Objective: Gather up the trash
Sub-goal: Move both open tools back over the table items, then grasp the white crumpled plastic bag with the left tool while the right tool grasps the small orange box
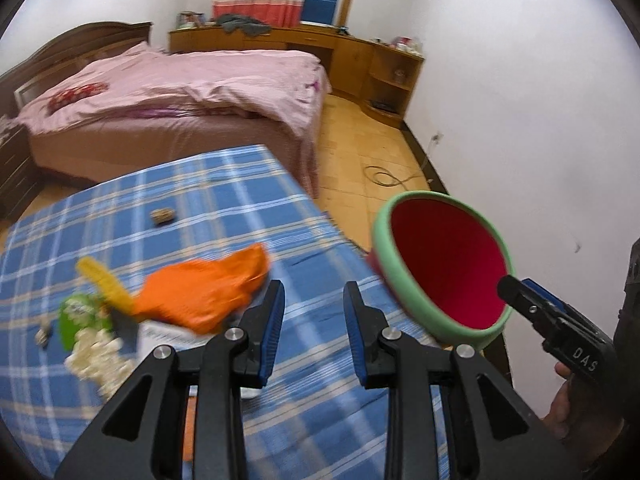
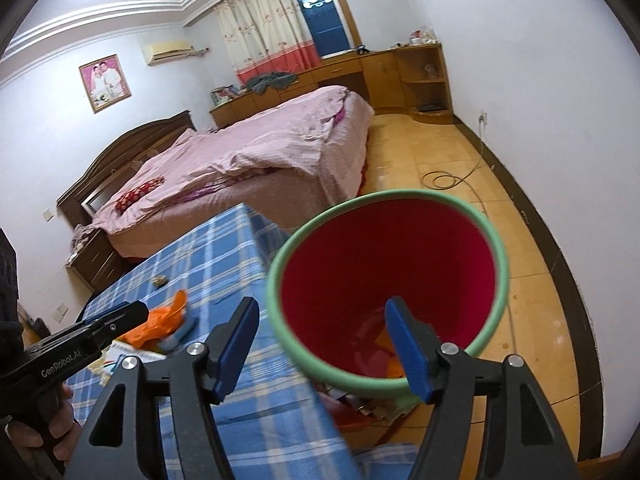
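Left wrist view: blurred trash [image 1: 120, 312], bin [image 1: 400, 280] floor unseen.

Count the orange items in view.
2: an orange bag on the blue plaid tablecloth, and an orange scrap inside the red bin; more may be hidden there.

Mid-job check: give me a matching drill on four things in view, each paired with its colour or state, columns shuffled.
Things:
1. bin
2. crumpled bag
3. tablecloth
4. right tool

Descriptions:
A. blue and white check
B. orange, lying on the table
C. red inside with a green rim, beside the table edge
D. open, nothing between its fingers, poised over the bin's mouth

Pairs: 1-C, 2-B, 3-A, 4-D
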`<state>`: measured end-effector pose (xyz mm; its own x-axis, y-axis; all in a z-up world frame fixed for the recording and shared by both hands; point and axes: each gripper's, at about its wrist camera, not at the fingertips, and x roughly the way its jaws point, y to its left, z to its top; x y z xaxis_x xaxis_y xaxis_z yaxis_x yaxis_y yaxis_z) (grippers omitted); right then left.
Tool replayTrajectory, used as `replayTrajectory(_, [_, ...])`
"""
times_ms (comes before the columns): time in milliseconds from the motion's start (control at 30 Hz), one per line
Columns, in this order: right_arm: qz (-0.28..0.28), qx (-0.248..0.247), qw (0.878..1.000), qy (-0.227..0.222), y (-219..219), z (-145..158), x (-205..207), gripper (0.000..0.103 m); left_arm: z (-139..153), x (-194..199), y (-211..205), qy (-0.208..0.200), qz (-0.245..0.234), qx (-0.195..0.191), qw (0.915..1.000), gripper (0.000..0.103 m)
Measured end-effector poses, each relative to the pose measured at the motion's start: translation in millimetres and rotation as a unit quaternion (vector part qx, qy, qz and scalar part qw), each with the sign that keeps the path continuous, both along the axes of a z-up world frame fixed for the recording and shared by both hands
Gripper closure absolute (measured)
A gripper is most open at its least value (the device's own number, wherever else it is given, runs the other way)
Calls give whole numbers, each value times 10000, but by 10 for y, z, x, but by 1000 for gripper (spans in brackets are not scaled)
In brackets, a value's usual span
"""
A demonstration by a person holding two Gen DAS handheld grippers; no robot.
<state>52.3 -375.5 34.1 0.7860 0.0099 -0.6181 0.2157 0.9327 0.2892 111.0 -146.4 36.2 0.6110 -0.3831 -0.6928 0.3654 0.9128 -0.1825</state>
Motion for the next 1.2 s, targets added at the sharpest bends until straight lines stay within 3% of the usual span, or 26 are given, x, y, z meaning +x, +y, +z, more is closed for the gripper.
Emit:
replayTrajectory(233, [268,19,9996,42,308,-18,-4,31,-89,-41,507,115,516,57,9986,72])
replayTrajectory(367, [405,11,9991,104,469,-48,-3,31,-181,-61,763,180,783,119,9967,64])
replayTrajectory(667, [581,13,9978,306,755,-183,9,31,-490,-28,1264,341,1379,400,9890,57])
replayTrajectory(933, [659,-43,9968,445,906,-253,8,30,-757,72,1406,538,1625,512,9839,57])
replayTrajectory(1133, [709,-54,9960,540,960,-294,13,30,-898,99,1503,804,1695,201,9820,57])
replayTrajectory(1200, [737,-54,9957,558,990,-307,1,30,-886,75,1528,757,1687,108,9827,66])
